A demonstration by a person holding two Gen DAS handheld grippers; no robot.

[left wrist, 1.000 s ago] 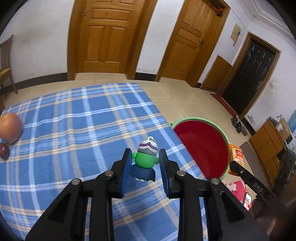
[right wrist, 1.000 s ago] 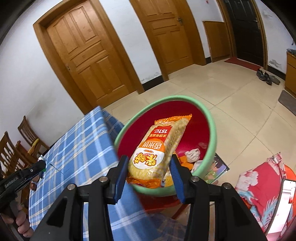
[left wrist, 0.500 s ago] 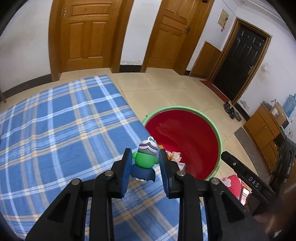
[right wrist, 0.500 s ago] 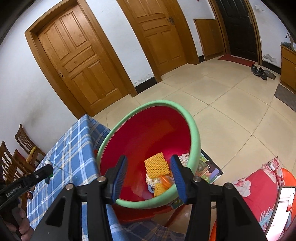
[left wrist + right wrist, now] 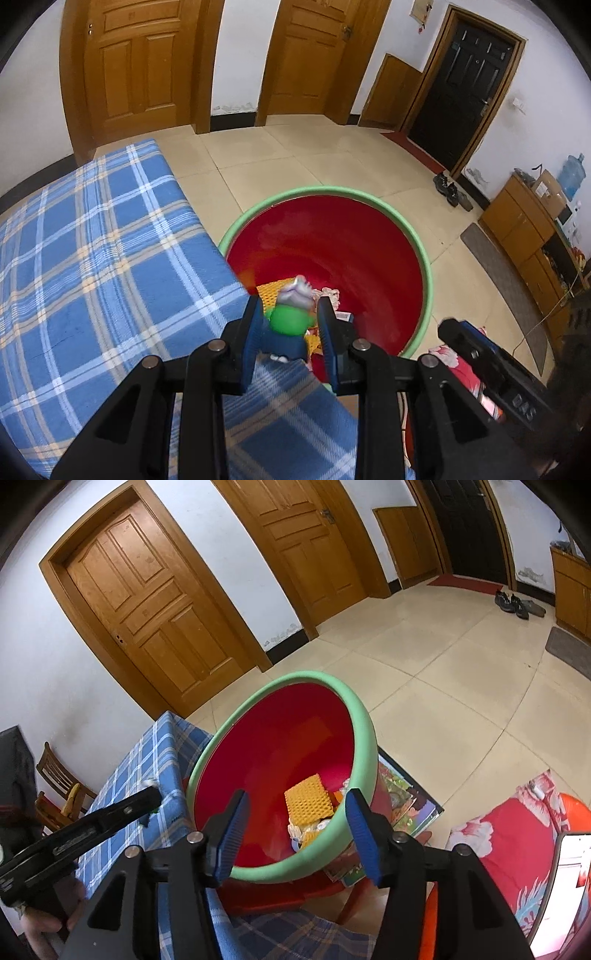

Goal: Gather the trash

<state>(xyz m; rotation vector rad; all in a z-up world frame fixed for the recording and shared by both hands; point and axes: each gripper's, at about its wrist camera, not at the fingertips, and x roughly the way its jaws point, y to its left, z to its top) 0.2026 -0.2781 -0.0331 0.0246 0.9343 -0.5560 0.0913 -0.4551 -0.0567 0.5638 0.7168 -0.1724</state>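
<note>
My left gripper (image 5: 290, 332) is shut on a small toy figure (image 5: 289, 322) with a green body, blue base and striped cap. It holds the toy over the near rim of the red basin with a green rim (image 5: 373, 201), past the table edge. The basin (image 5: 364, 716) holds an orange waffle-patterned piece (image 5: 308, 805) and crumpled wrappers. My right gripper (image 5: 295, 834) is open and empty, just above the basin's near rim. The left gripper's arm (image 5: 92, 825) shows at the left of the right wrist view.
The blue plaid tablecloth (image 5: 92, 266) covers the table left of the basin. The basin stands on a red stool (image 5: 280, 897). Wooden doors (image 5: 144, 62) line the far wall. A wooden chair (image 5: 59, 786) stands behind the table. A floral red cushion (image 5: 517, 838) lies at the right.
My left gripper has carried the toy from over the tablecloth to the basin's near rim. My right gripper let the snack bag drop into the basin and has opened wider.
</note>
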